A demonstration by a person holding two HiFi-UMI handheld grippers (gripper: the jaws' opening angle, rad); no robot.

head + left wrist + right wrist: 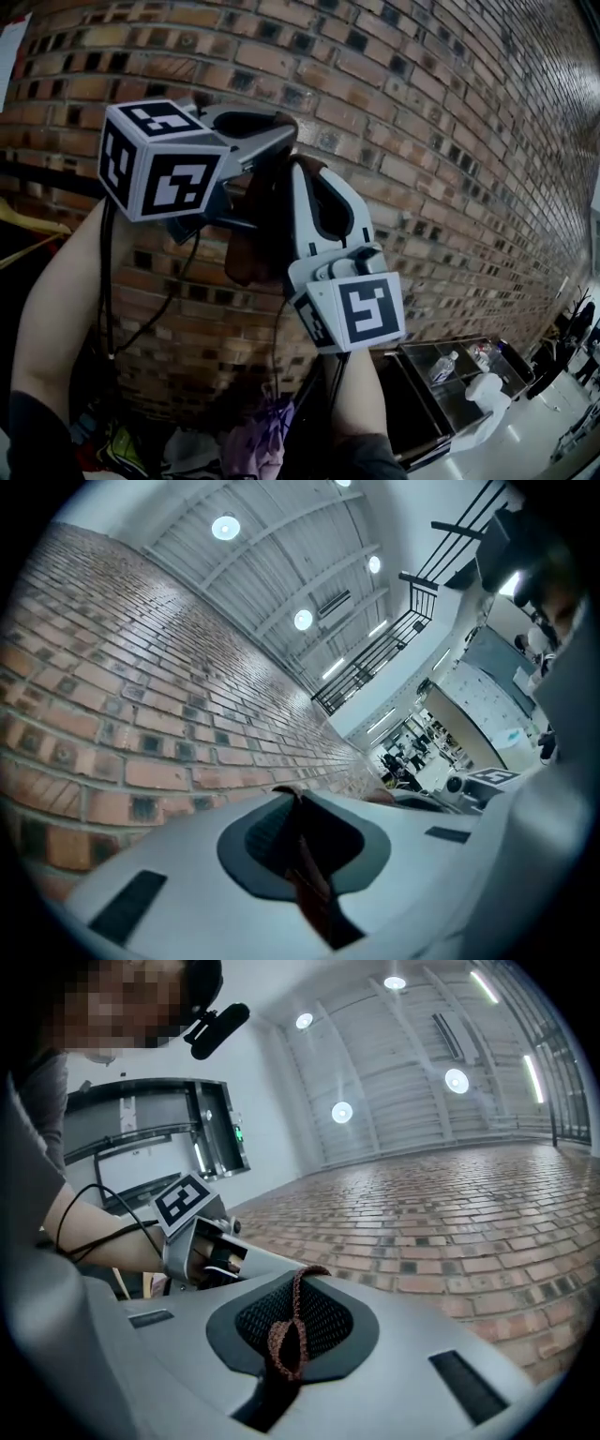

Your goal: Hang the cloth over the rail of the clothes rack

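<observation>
Both grippers are raised close together in front of a brick wall (450, 141). A brown cloth (255, 225) hangs bunched between them. My left gripper (274, 141), with its marker cube at the upper left, is shut on the cloth's edge (314, 892); its jaws (296, 803) are closed tight. My right gripper (306, 173) points upward and is shut on a braided brown hem of the cloth (286, 1335), which sticks out past its jaws (302, 1279). The left gripper (197, 1241) also shows just beyond, in the right gripper view. I cannot make out the rack's rail for certain.
At the left edge a dark bar (42, 178) crosses, with a yellow hanger (28, 225) under it. Purple and other clothes (262, 436) lie piled below. A steel table (417, 361) with bottles (445, 367) stands at the lower right. Railings (394, 639) run high up.
</observation>
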